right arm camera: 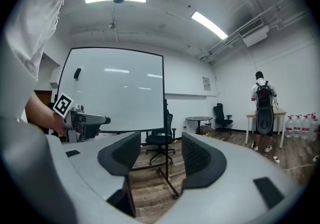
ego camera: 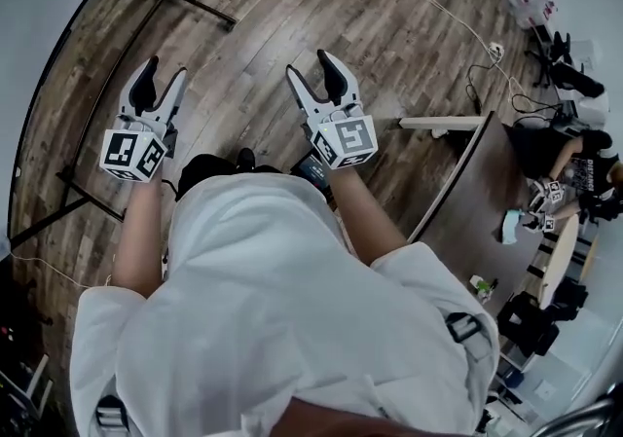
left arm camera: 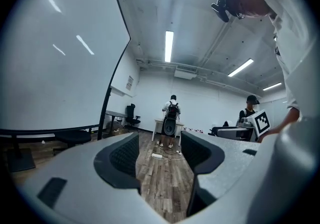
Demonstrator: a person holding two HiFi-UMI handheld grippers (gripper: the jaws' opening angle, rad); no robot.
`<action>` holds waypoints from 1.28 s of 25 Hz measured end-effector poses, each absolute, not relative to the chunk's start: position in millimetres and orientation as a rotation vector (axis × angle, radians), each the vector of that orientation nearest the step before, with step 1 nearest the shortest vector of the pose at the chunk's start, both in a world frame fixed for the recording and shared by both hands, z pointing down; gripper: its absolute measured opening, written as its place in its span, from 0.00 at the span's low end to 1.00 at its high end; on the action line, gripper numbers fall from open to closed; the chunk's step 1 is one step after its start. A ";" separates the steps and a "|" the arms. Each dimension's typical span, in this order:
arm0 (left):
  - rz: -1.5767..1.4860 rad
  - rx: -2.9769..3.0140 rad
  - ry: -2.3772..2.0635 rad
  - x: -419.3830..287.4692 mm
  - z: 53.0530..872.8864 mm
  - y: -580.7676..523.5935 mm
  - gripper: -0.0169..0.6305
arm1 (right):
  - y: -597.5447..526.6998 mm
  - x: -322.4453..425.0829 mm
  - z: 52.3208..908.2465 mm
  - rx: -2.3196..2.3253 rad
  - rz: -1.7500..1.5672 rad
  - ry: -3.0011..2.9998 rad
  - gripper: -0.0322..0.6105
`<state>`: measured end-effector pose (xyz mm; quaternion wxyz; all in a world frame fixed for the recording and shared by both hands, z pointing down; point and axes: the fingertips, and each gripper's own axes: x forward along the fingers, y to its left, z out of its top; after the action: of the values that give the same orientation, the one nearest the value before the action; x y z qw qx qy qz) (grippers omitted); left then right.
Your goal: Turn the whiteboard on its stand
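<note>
- Whiteboard (right arm camera: 115, 88) stands upright on its stand (right arm camera: 165, 153) on the wood floor (ego camera: 292, 7), at the person's left. In the left gripper view its white face fills the left side, close by.
- Left gripper (ego camera: 164, 70): jaws apart and empty, with only floor and the far room between them. No contact with the board.
- Right gripper (ego camera: 310, 65): jaws spread wide, holding nothing. The stand's upright lines up between them in the right gripper view but sits well beyond, untouched.
- Step in hand, as I read it: the approach. No hold is taken and the turn is not started.
- Square up to the board first; both grippers are held level and look to point past it, not at it.
- Take the dark frame at an edge, not the slick white face. Set the pads flat and deep on the rim before clamping.
- Use both grippers on the frame, one pushing and one pulling, so the board swings and the stand does not skid.
- Stand foot (ego camera: 200, 5) sticks out across the floor, so it is likely to be kicked or tripped over. Step around it.
- Office chair (right arm camera: 159, 139) sits beyond the board and may block the swing. Cannot tell how near it is.
- No lock or knob can be made out, so start slowly and stop if the board resists.
</note>
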<state>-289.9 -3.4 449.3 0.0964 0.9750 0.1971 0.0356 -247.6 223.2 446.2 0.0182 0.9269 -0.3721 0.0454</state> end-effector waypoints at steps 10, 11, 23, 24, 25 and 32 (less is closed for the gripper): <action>0.109 2.891 0.555 -198.1 465.1 -13.3 0.41 | 218.2 -155.7 462.5 2.886 0.163 -1.152 0.44; 0.103 2.890 0.546 -185.9 466.0 -15.7 0.41 | 217.6 -144.1 462.6 2.883 0.164 -1.147 0.44; 0.118 2.879 0.570 -13.5 469.6 -49.9 0.41 | 168.5 33.0 450.1 2.847 0.184 -1.169 0.44; 0.113 2.882 0.565 -0.6 469.6 -57.1 0.41 | 156.5 49.3 451.1 2.836 0.183 -1.191 0.44; 0.107 2.882 0.551 12.3 469.2 -66.1 0.41 | 143.4 66.3 450.9 2.825 0.180 -1.213 0.44; 0.071 2.903 0.375 68.2 458.6 -136.1 0.41 | 47.4 158.5 418.2 2.709 0.076 -1.441 0.44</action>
<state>68.2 -136.1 458.6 0.1064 0.9858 0.1275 0.0241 158.5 47.4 418.2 0.0360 0.8821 -0.4690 0.0248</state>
